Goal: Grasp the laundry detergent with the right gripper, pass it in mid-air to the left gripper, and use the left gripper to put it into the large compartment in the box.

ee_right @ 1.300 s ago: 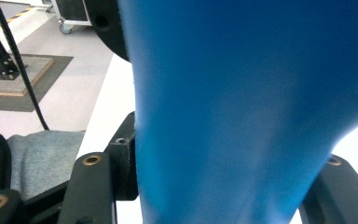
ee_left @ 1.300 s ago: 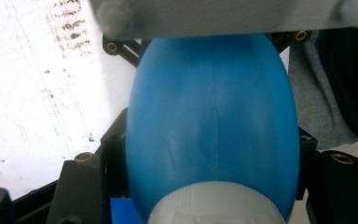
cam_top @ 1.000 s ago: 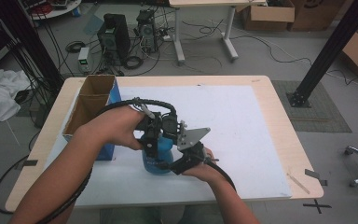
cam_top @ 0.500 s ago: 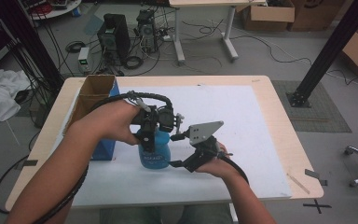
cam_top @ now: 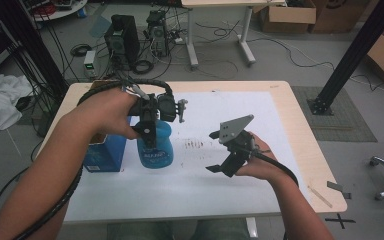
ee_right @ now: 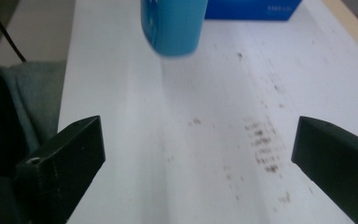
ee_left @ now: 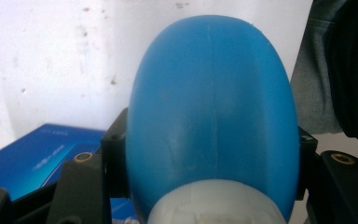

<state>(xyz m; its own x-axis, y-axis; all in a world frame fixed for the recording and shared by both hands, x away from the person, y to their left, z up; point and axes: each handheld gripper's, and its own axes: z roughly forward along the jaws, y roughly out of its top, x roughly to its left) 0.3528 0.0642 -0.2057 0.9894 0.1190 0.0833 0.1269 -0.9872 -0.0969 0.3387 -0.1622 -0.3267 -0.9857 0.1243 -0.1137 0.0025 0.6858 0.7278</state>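
Tabletop (cam_top: 280, 115) w/ white sheet, smudges mid. Blue box (cam_top: 102, 155) sits at the left edge. My left claw (cam_top: 147, 131) is clamped on the blue bottle (cam_top: 155, 147) near its top, jaws on both sides, bottle upright just right of the box. Right claw (cam_top: 219, 156) well apart from it, jaws have just been opening, now spread wide w/ nothing btw them.

A blue box (cam_top: 105, 152) stands at the table's (cam_top: 280, 100) left edge, just beside the lifted blue bottle (cam_top: 155, 145). Bare white surface stretches across the middle and right.
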